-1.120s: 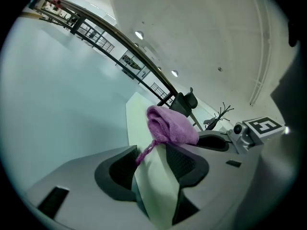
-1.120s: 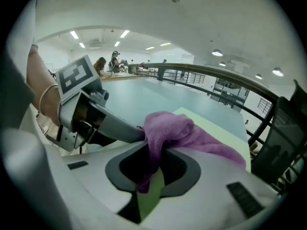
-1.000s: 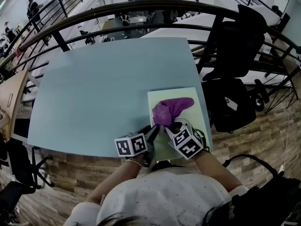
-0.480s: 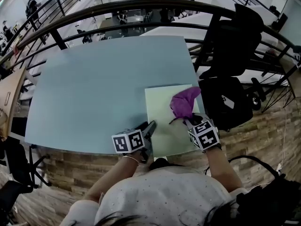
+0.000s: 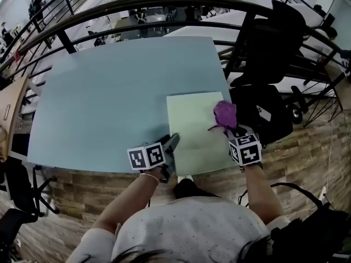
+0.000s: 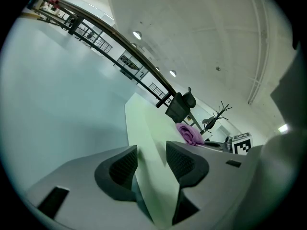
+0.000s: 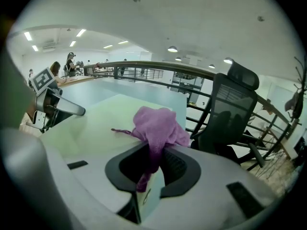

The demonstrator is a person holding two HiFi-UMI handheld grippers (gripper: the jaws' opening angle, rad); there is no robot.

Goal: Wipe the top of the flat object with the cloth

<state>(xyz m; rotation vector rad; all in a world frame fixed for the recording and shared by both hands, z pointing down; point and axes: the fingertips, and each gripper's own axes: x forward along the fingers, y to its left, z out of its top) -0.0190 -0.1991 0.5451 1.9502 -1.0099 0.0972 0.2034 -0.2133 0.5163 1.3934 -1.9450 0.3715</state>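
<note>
The cloth (image 5: 225,114) is a small purple rag, soft and limp. It is bunched into a loose wad that will flatten and drag under light pressure, and it weighs almost nothing. The right tongs (image 7: 153,169) are closed on a gathered fold of it. The rest spills forward over the jaws and rests on the board (image 5: 192,119) near its right edge.

The board is pale green, thin and flat, and it looks stiff but light. It could skate on the smooth desk (image 5: 109,92) when rubbed, so it is best steadied at a corner or edge, away from the wiping path. It lies at the near right corner of the desk.

The left tongs (image 6: 151,164) stand wide apart at the board's near left corner, with the board's edge running between the jaws. No clamping shows.

Count: one cloth, one board, one desk, two tongs.
</note>
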